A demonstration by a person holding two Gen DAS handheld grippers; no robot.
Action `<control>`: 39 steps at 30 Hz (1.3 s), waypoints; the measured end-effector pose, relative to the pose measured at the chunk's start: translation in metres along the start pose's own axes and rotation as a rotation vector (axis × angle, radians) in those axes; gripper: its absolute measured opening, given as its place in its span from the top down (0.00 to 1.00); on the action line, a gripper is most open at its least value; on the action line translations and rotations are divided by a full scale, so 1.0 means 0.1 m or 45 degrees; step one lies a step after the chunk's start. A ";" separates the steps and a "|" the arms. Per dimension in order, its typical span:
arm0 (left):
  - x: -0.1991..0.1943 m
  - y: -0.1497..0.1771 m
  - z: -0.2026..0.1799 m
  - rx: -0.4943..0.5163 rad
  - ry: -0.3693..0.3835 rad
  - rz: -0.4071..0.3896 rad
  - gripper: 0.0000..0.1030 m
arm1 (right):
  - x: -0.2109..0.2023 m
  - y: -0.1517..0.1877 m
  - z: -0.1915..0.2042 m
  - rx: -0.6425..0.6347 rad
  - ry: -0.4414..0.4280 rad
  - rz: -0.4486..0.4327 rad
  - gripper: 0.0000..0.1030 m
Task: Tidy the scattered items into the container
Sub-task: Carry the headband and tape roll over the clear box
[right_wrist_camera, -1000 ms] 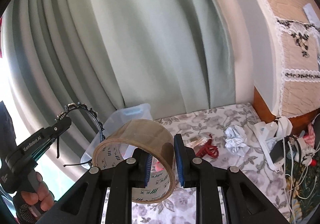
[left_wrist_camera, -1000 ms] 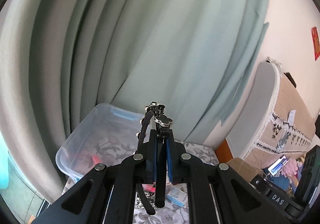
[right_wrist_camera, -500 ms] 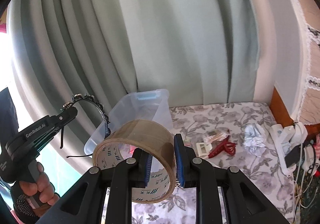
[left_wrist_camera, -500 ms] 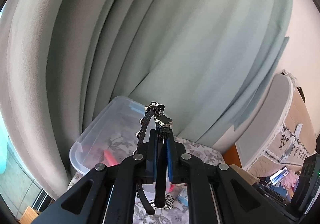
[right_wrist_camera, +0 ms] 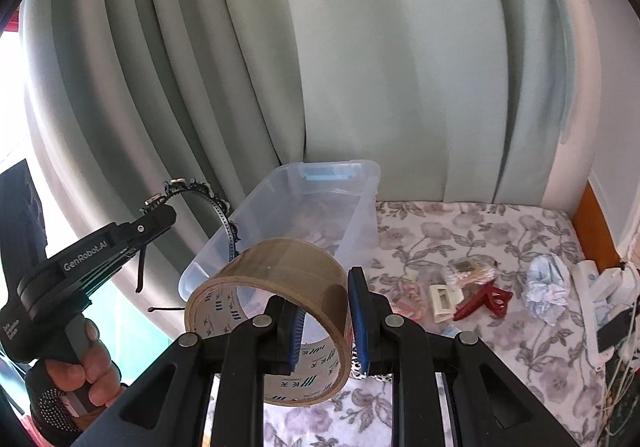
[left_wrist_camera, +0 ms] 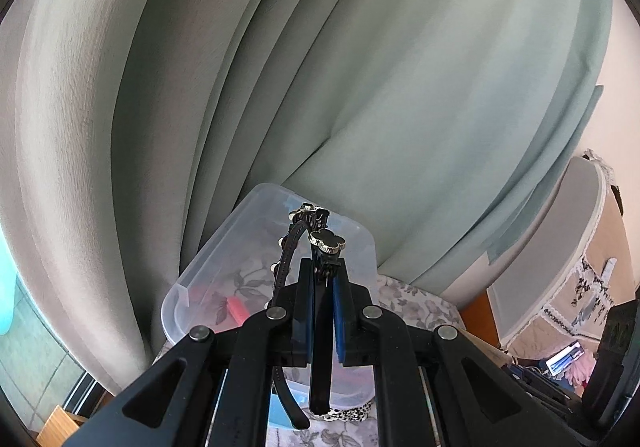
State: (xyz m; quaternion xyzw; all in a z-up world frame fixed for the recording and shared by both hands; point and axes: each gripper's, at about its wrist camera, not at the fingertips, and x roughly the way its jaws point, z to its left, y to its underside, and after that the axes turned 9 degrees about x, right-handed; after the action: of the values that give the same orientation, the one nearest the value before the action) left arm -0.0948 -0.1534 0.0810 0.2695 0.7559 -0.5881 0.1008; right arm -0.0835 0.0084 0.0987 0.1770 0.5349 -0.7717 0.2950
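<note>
Headband point(left_wrist_camera: 289, 253) sits clamped in the left tongs point(left_wrist_camera: 323, 311) in the left wrist view, held up in front of the clear plastic box point(left_wrist_camera: 182, 287), which already holds a pink item point(left_wrist_camera: 239, 308), so this piece looks, as I judge it, about to go in but is not in yet. From the right wrist view, the right tongs point(right_wrist_camera: 324, 321) are clamped on the wall of a roll of brown tape point(right_wrist_camera: 280, 271) short of the box point(right_wrist_camera: 360, 215), while a red hair clip point(right_wrist_camera: 482, 299), a crumpled tissue point(right_wrist_camera: 548, 285), a small white case point(right_wrist_camera: 442, 297) and a packet point(right_wrist_camera: 472, 271) lie on the flowered counter point(right_wrist_camera: 460, 223), so most of the tidying seems left.
</note>
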 end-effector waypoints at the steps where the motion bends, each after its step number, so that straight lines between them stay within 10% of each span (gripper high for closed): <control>1: 0.01 0.00 0.02 -0.001 -0.001 0.002 0.92 | 0.03 -0.01 0.01 -0.003 -0.003 0.004 0.78; 35: 0.52 -0.12 0.09 0.015 -0.072 0.043 0.92 | 0.93 -0.25 0.32 -0.054 -0.075 0.137 0.75; 39: 0.52 -0.12 0.10 0.009 -0.083 0.045 0.80 | 1.01 -0.19 0.36 -0.071 -0.068 0.198 0.75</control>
State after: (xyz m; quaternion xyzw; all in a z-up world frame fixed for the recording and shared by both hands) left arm -0.1461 -0.1497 0.0631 0.2638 0.7454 -0.5972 0.1347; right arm -0.1710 -0.0469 0.0658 0.1891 0.5329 -0.7357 0.3729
